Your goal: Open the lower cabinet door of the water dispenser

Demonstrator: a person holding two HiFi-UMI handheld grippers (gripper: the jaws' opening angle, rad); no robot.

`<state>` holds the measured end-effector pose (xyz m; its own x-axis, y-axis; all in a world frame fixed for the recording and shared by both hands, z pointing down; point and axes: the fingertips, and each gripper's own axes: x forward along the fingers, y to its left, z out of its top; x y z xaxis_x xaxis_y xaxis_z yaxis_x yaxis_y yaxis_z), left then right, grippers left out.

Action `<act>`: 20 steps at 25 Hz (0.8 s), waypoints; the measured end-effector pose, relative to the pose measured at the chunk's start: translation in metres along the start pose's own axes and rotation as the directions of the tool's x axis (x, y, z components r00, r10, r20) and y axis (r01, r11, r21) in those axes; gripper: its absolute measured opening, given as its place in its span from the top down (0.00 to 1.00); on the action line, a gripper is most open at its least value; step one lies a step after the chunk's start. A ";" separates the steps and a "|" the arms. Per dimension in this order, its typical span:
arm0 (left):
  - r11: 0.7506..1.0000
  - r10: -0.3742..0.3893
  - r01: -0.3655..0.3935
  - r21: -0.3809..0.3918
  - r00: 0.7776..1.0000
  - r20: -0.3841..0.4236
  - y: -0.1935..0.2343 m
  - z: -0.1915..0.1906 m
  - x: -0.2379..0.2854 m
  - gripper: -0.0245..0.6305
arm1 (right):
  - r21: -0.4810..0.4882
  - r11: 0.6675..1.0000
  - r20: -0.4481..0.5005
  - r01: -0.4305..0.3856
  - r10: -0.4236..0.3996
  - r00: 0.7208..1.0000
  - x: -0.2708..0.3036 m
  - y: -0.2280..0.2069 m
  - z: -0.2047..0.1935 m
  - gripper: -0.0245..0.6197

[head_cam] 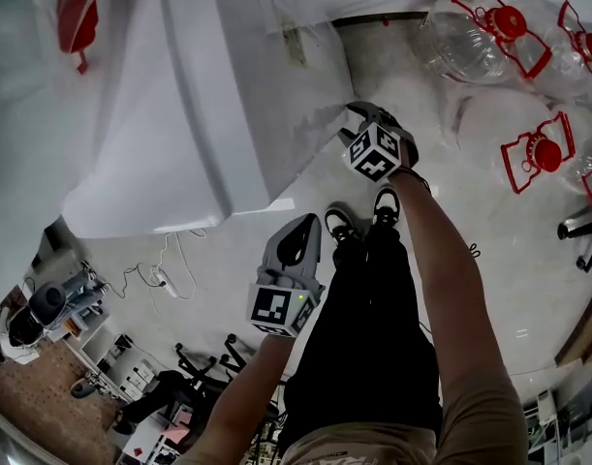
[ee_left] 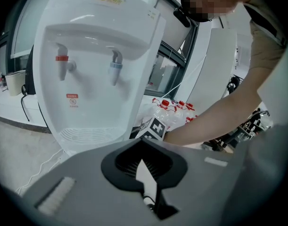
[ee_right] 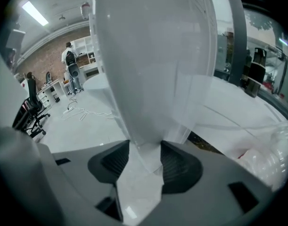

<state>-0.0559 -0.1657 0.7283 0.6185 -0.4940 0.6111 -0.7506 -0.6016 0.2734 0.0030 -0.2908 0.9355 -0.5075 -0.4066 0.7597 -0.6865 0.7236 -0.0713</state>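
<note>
The white water dispenser (head_cam: 199,95) fills the upper left of the head view. Seen from the left gripper, the dispenser (ee_left: 96,69) shows its red and blue taps and drip grille, while its lower cabinet is hidden behind that gripper's body. My right gripper (head_cam: 358,109) is at the dispenser's lower right corner. In the right gripper view that gripper (ee_right: 144,157) stands open, with a white vertical edge of the dispenser (ee_right: 153,55) reaching down between the jaws. My left gripper (head_cam: 300,229) hangs lower, away from the dispenser. Its jaws (ee_left: 143,147) are shut and hold nothing.
Empty clear water bottles with red caps and handles (head_cam: 489,27) lie on the floor at the right, also in the left gripper view (ee_left: 174,109). A cable with a power strip (head_cam: 160,277) runs below the dispenser. Clear plastic wrap (ee_right: 238,112) hangs beside it. The person's shoes (head_cam: 363,216) stand between the grippers.
</note>
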 end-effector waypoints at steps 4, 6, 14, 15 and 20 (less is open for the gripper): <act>1.000 -0.005 0.006 -0.017 1.000 0.010 -0.003 -0.006 0.000 0.96 | 0.022 1.000 -0.013 0.003 -0.002 1.000 -0.001 0.001 0.001 0.68; 1.000 -0.004 0.004 -0.027 1.000 0.015 -0.003 -0.008 0.000 0.96 | 0.037 0.999 -0.030 0.016 -0.015 0.999 -0.002 0.002 0.001 0.68; 0.999 0.005 -0.005 -0.044 1.000 -0.001 0.005 -0.020 -0.009 0.96 | 0.027 0.999 -0.078 0.018 -0.015 0.997 -0.004 0.001 -0.003 0.74; 0.999 0.008 -0.009 -0.041 1.000 -0.003 0.008 -0.021 -0.011 0.96 | 0.022 1.000 -0.083 0.015 -0.013 0.996 -0.005 0.002 -0.001 0.76; 0.998 0.022 -0.023 -0.055 0.999 -0.025 0.012 -0.019 -0.012 0.96 | -0.020 1.000 -0.123 -0.023 0.020 0.992 -0.009 0.011 -0.007 0.77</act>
<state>-0.0770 -0.1551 0.7383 0.5958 -0.4915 0.6352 -0.7765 -0.5544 0.2994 0.0033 -0.2751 0.9321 -0.4530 -0.3203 0.8320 -0.6641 0.7438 -0.0753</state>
